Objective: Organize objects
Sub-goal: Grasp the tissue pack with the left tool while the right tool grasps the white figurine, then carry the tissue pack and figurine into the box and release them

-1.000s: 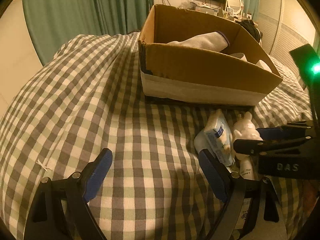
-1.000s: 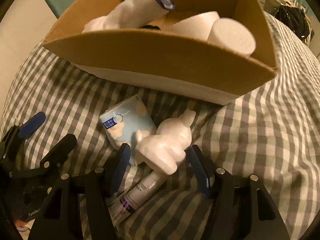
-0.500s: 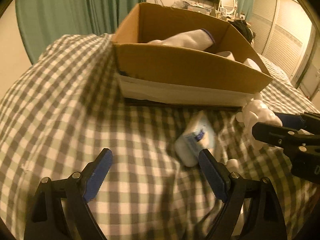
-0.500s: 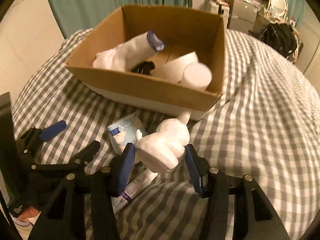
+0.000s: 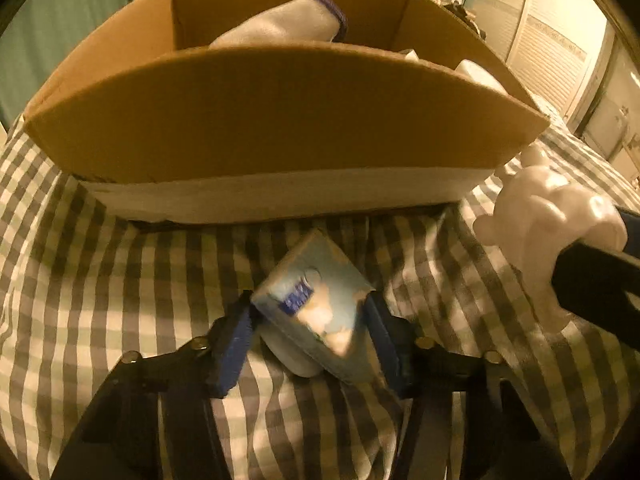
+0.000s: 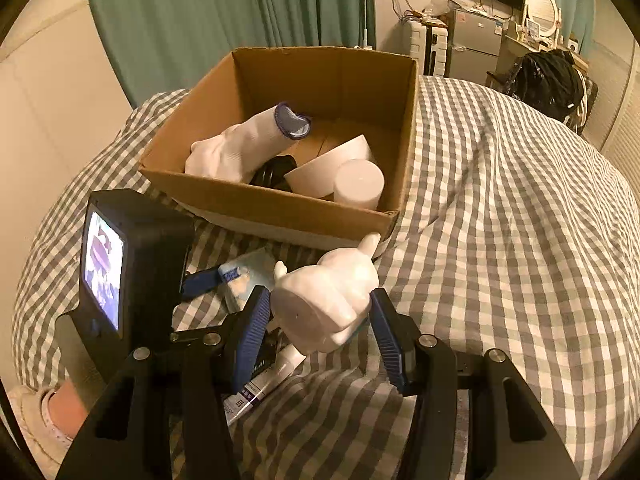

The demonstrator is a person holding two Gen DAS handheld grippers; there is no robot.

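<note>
A light blue tissue pack [image 5: 316, 308] lies on the checked bedcover just in front of the cardboard box [image 5: 280, 120]. My left gripper [image 5: 308, 332] is closing on it, and both blue pads touch its sides. My right gripper [image 6: 320, 320] is shut on a white rabbit-shaped figurine [image 6: 324, 300] and holds it clear of the bed, near the box's front right corner. The figurine [image 5: 552, 216] also shows at the right edge of the left wrist view. Below it a white tube [image 6: 264, 384] lies on the cover.
The box [image 6: 340, 80] holds a white sock with a purple cuff [image 6: 248, 140], two white rolls [image 6: 356, 178] and a dark item. The checked bedcover [image 6: 500, 200] spreads to the right. A green curtain and furniture stand behind. A person's hand [image 6: 48, 412] shows at lower left.
My left gripper moved up to the tissue pack and its jaws came in around it. My right gripper lifted the figurine off the bed, and the tube stayed down.
</note>
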